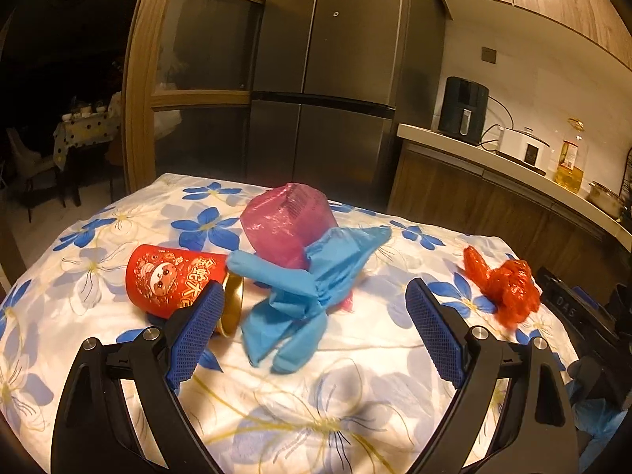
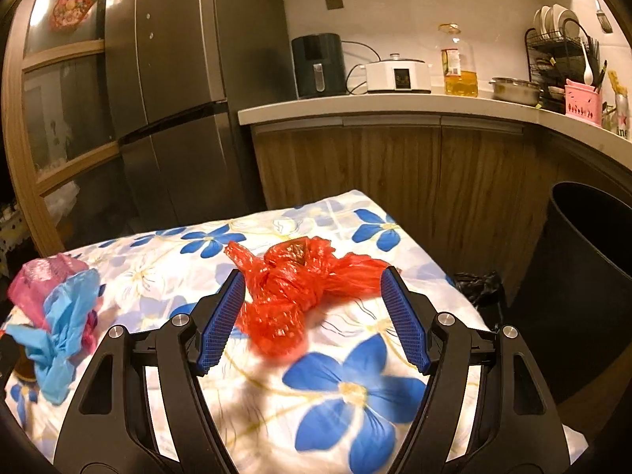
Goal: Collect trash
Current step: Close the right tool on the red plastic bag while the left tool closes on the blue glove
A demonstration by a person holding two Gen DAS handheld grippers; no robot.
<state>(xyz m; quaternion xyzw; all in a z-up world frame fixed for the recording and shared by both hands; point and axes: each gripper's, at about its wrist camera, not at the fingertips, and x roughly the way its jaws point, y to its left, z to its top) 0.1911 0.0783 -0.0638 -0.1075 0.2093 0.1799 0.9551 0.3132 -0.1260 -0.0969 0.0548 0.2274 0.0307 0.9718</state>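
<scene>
On the flowered tablecloth (image 1: pixel 355 403) lie a red paper cup (image 1: pixel 170 280) on its side, a crumpled blue bag (image 1: pixel 304 296) and a pink bag (image 1: pixel 284 225) behind it. My left gripper (image 1: pixel 316 296) is open, its fingers on either side of the blue bag. A crumpled red plastic bag (image 2: pixel 300 288) lies further right, also in the left wrist view (image 1: pixel 505 288). My right gripper (image 2: pixel 312 280) is open, with the red bag between its fingers. A black trash bin (image 2: pixel 588 276) stands right of the table.
A grey fridge (image 1: pixel 328 79) and wooden cabinet stand behind the table. The counter (image 2: pixel 395 106) holds an air fryer (image 2: pixel 318 65), rice cooker, oil bottle, pot and dish rack. A black bag (image 2: pixel 478 284) lies by the table's right edge.
</scene>
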